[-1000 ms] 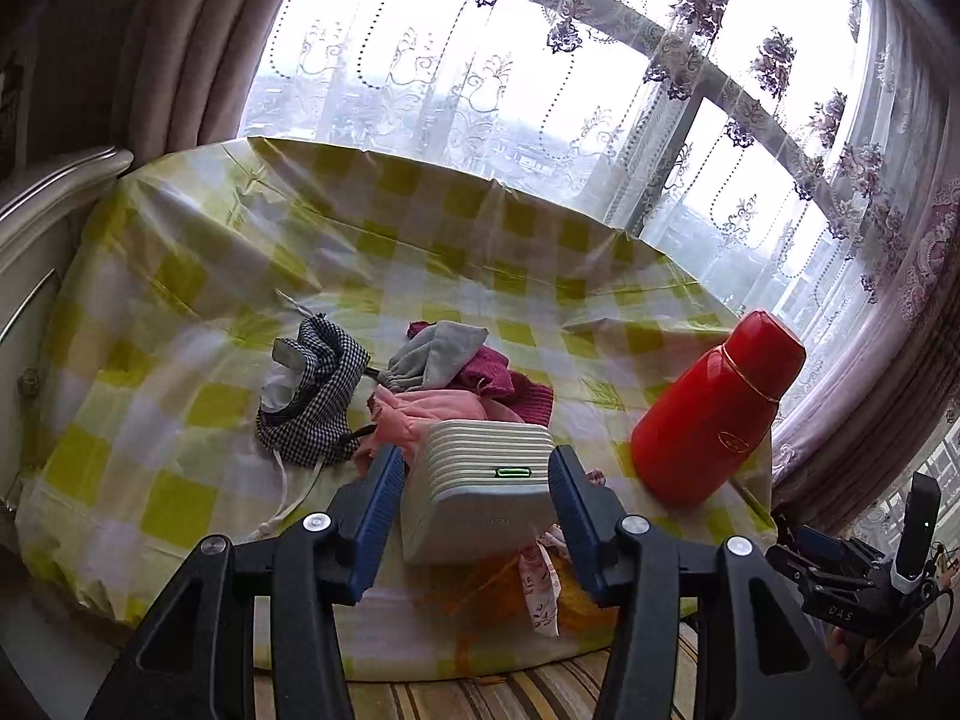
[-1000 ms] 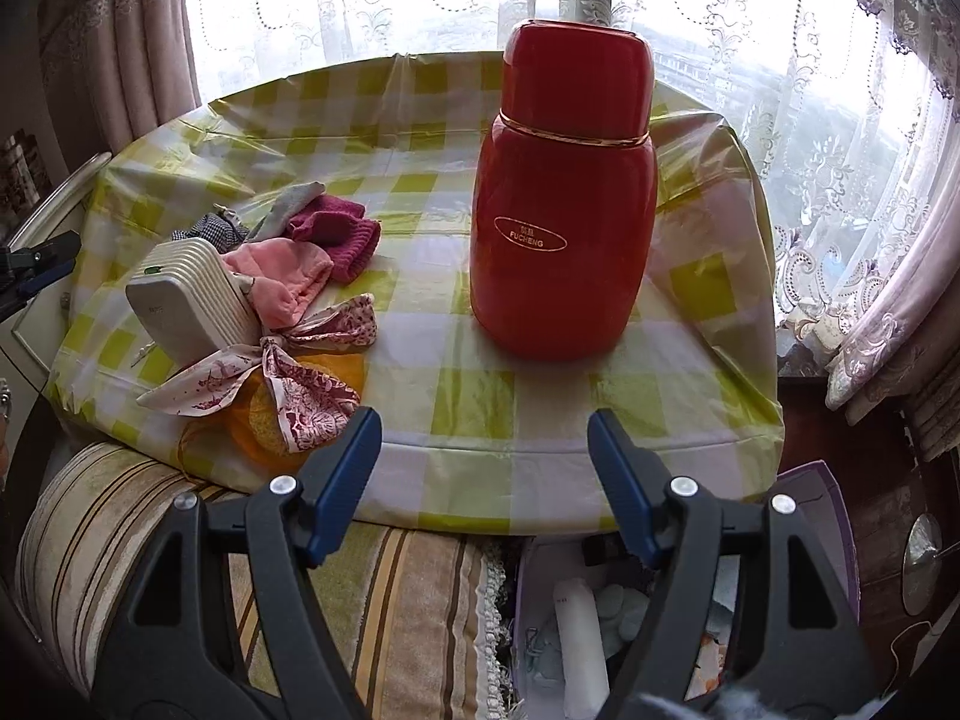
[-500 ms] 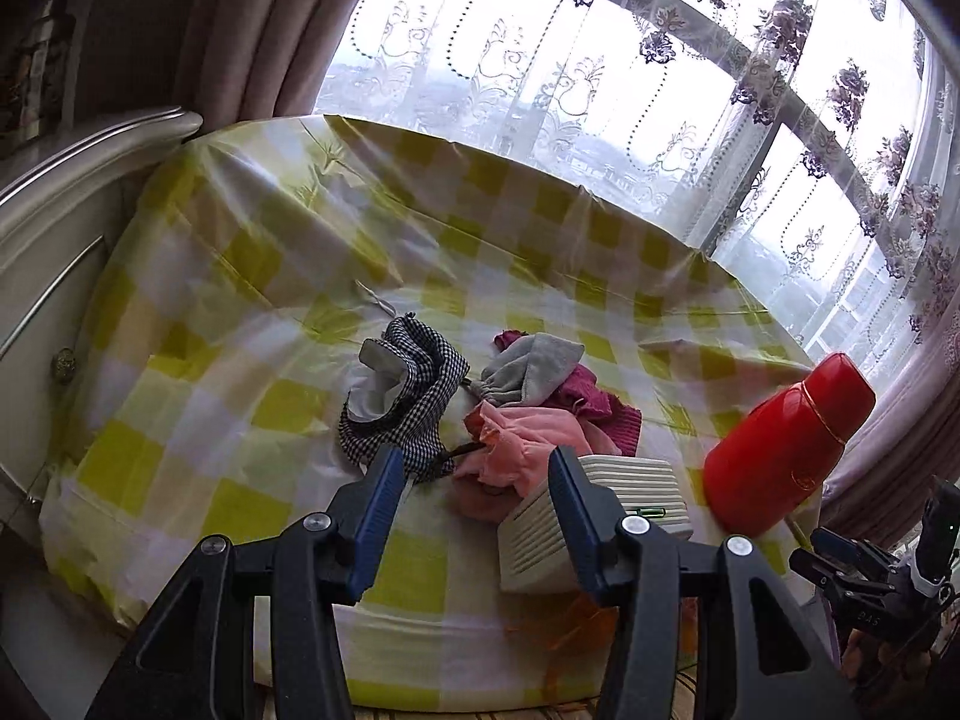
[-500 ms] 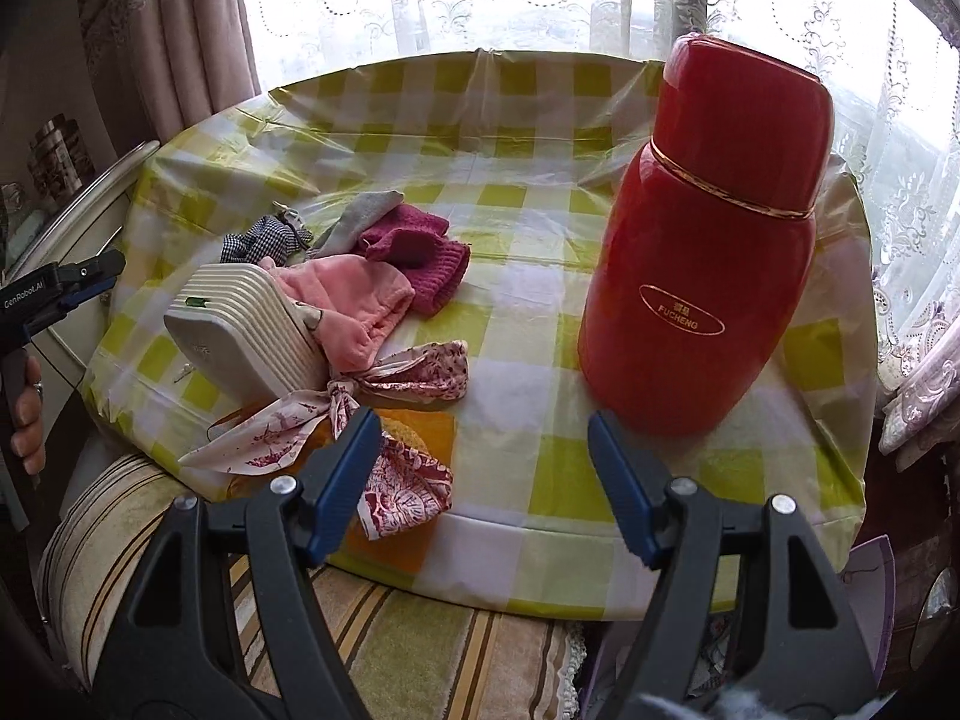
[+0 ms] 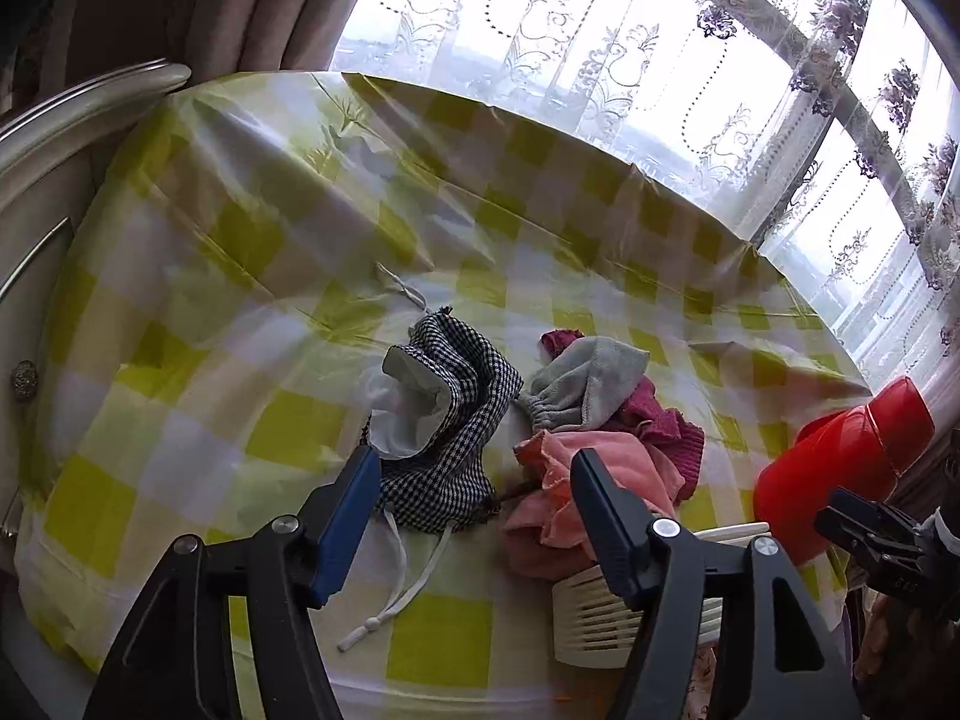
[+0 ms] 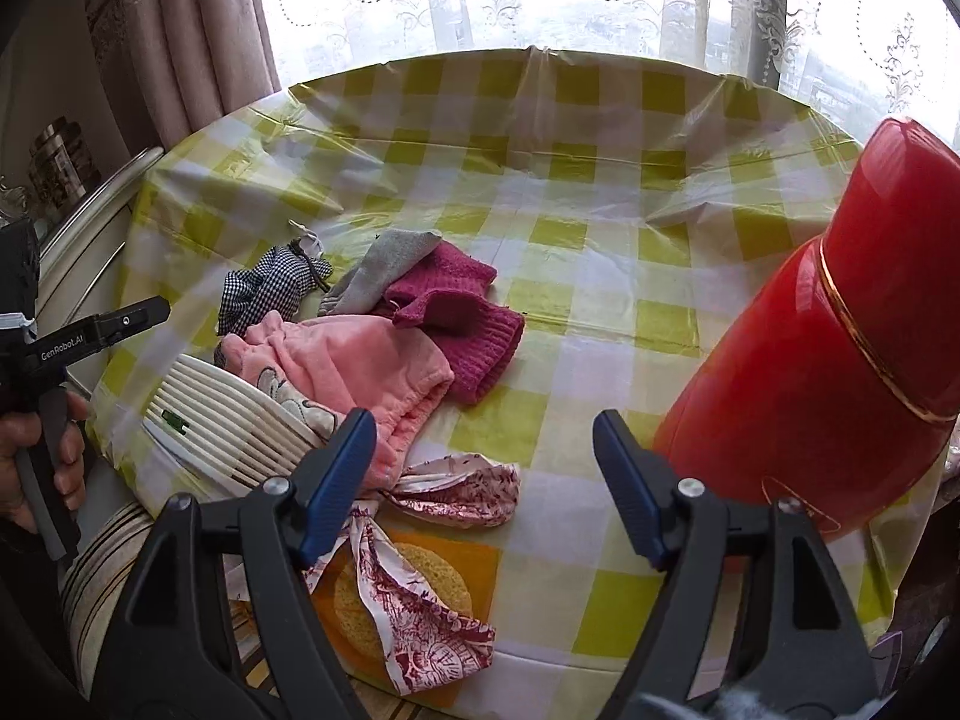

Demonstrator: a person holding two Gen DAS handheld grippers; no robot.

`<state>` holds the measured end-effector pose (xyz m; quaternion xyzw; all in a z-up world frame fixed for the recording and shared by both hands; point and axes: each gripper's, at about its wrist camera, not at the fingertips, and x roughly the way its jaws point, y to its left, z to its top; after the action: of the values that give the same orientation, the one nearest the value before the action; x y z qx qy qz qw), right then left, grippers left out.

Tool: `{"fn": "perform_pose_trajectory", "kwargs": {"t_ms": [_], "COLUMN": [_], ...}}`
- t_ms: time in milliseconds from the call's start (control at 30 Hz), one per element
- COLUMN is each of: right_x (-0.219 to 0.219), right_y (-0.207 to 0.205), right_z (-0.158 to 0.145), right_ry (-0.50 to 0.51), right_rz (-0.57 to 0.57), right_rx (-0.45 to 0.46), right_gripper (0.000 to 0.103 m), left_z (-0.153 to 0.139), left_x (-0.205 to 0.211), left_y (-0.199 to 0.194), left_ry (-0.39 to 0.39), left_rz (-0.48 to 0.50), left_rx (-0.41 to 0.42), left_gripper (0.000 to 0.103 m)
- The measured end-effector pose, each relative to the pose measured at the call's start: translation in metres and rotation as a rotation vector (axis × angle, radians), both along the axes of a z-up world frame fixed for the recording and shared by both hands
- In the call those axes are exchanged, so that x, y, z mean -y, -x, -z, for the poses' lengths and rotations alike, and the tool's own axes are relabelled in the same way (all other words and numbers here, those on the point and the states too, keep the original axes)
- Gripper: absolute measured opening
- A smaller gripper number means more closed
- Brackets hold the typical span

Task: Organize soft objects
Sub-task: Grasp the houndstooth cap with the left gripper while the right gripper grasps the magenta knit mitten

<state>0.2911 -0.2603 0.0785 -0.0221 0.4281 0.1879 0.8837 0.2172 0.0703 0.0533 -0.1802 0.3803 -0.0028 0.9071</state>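
A heap of soft things lies on the checked table: a black-and-white checked pouch (image 5: 456, 420) (image 6: 264, 291), a grey cloth (image 5: 585, 381) (image 6: 390, 264), a magenta knit piece (image 5: 666, 426) (image 6: 462, 324) and a pink fleece piece (image 5: 594, 480) (image 6: 354, 372). A red-patterned white scarf (image 6: 420, 546) trails off the near edge. My left gripper (image 5: 474, 501) hovers just in front of the pouch, jaws opening, nothing gripped. My right gripper (image 6: 483, 480) is open and still opening above the scarf, holding nothing.
A tall red flask (image 6: 840, 354) (image 5: 840, 480) stands at the right, close to my right gripper. A white ribbed box (image 6: 234, 420) (image 5: 606, 618) sits by the pink fleece. A yellow sponge (image 6: 402, 594) lies under the scarf. Lace curtains hang behind the table (image 6: 600, 192).
Both grippers swung left across the table. The left left the white box, moved before the checked pouch and widened. The right moved from the flask toward the scarf and pink fleece.
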Motion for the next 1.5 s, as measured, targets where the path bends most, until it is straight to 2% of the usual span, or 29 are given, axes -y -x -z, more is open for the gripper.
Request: {"fn": "perform_pose_trajectory", "kwargs": {"t_ms": [300, 600, 833, 1000, 1067, 1133, 1233, 1300, 1367, 1500], "right_x": [-0.022, -0.030, -0.031, -0.034, -0.035, -0.036, -0.040, -0.041, -0.045, -0.046], "right_y": [-0.052, -0.101, -0.121, -0.127, -0.128, -0.128, -0.125, -0.124, -0.121, -0.117], "right_z": [0.025, 0.072, 0.092, 0.100, 0.099, 0.098, 0.099, 0.099, 0.099, 0.100], "right_ry": [-0.053, -0.088, -0.128, -0.118, -0.107, -0.084, -0.018, -0.005, 0.022, 0.006], "right_rz": [-0.007, 0.036, 0.043, 0.035, 0.033, 0.039, 0.033, 0.025, 0.012, -0.008], "right_rx": [-0.079, -0.191, -0.239, -0.240, -0.231, -0.216, -0.183, -0.177, -0.164, -0.161], "right_gripper": [0.082, 0.082, 0.082, 0.082, 0.079, 0.064, 0.049, 0.045, 0.044, 0.029], "left_z": [0.023, 0.058, 0.067, 0.073, 0.075, 0.077, 0.078, 0.079, 0.079, 0.077], "left_x": [-0.004, -0.013, -0.009, -0.006, -0.004, -0.002, 0.003, 0.007, 0.010, 0.010], "left_y": [-0.038, -0.070, -0.086, -0.094, -0.095, -0.096, -0.096, -0.096, -0.096, -0.094], "left_ry": [-0.020, -0.040, -0.067, -0.085, -0.093, -0.102, -0.117, -0.127, -0.137, -0.141], "left_rz": [0.002, 0.002, 0.037, 0.055, 0.062, 0.069, 0.087, 0.101, 0.110, 0.107], "left_rx": [-0.047, -0.130, -0.148, -0.165, -0.169, -0.173, -0.174, -0.172, -0.173, -0.164], "left_gripper": [0.067, 0.067, 0.067, 0.067, 0.066, 0.061, 0.048, 0.037, 0.031, 0.025]}}
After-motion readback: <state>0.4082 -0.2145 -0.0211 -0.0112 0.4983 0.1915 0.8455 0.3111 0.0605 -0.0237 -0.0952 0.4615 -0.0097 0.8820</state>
